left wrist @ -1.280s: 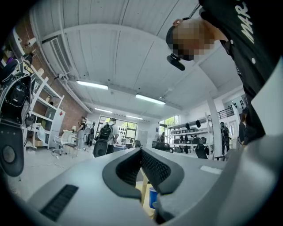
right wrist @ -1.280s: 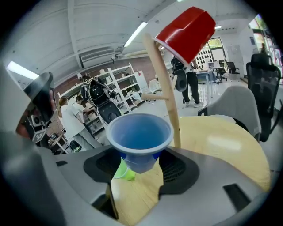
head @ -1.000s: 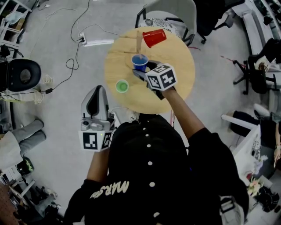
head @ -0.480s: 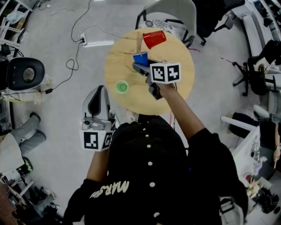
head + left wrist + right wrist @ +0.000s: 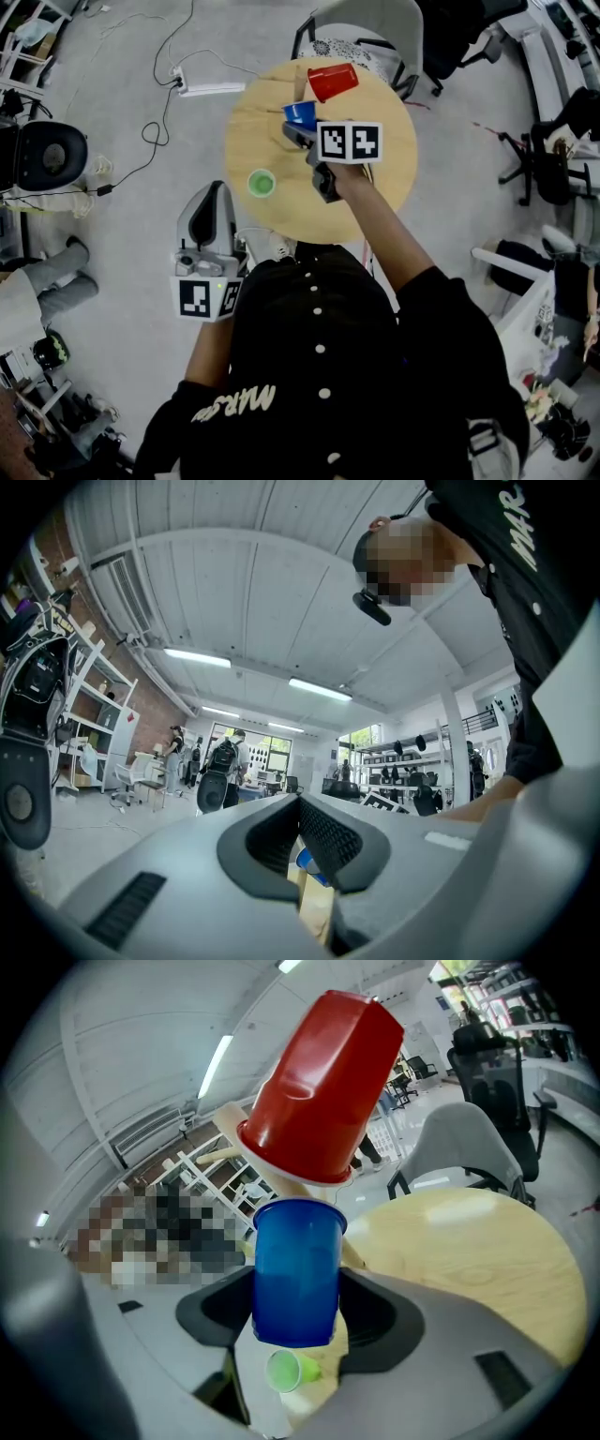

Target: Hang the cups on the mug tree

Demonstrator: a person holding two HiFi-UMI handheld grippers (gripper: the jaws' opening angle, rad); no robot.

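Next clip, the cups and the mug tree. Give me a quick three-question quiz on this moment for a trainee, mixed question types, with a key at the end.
1. True or false: the red cup already hangs on the mug tree.
2. What is the right gripper shut on?
A. a green cup
B. the blue cup
C. nothing
3. In a few words: where is the green cup?

Key
1. True.
2. B.
3. On the table, apart from both grippers.
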